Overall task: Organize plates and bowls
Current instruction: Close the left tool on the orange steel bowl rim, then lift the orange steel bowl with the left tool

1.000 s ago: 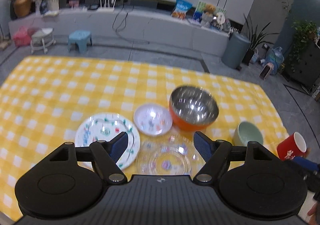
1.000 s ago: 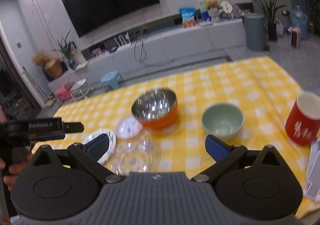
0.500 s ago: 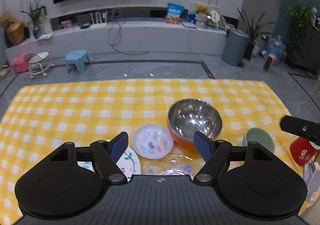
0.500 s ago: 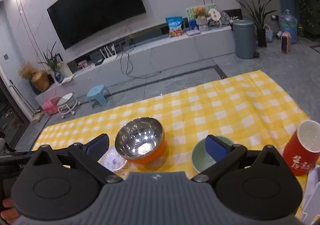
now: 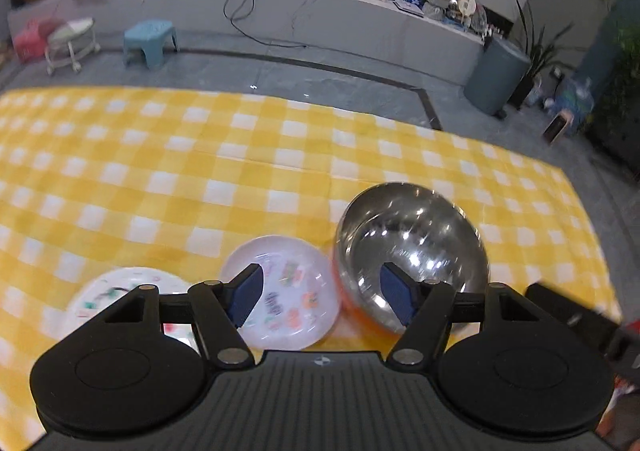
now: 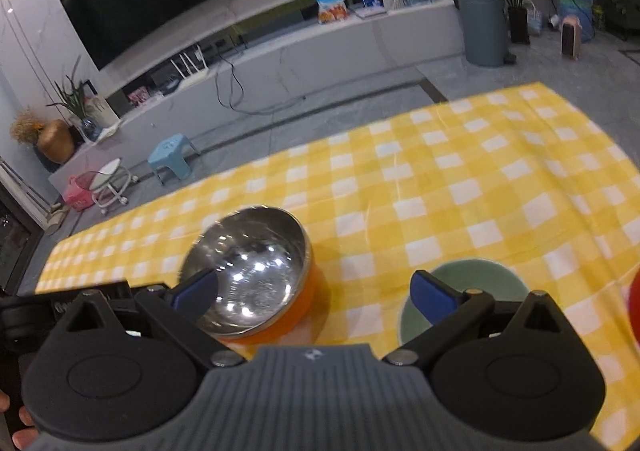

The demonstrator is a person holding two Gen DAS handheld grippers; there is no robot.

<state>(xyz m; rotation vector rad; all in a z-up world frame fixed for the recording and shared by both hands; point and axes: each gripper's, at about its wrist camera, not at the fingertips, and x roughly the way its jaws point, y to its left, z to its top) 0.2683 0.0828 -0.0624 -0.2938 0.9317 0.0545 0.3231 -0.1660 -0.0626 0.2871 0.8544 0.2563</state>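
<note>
Gleaming steel bowl (image 5: 412, 247), orange outside, seemingly untouched; left tool (image 5: 320, 293) closing yet wide, right tool (image 6: 316, 291) wide.

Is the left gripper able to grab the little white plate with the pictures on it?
Probably yes. The left gripper is open and empty, its jaws just closing a little, and the little plate lies flat right ahead with nothing on it. The steel bowl beside it crowds that edge, so the other side looks easier.
</note>
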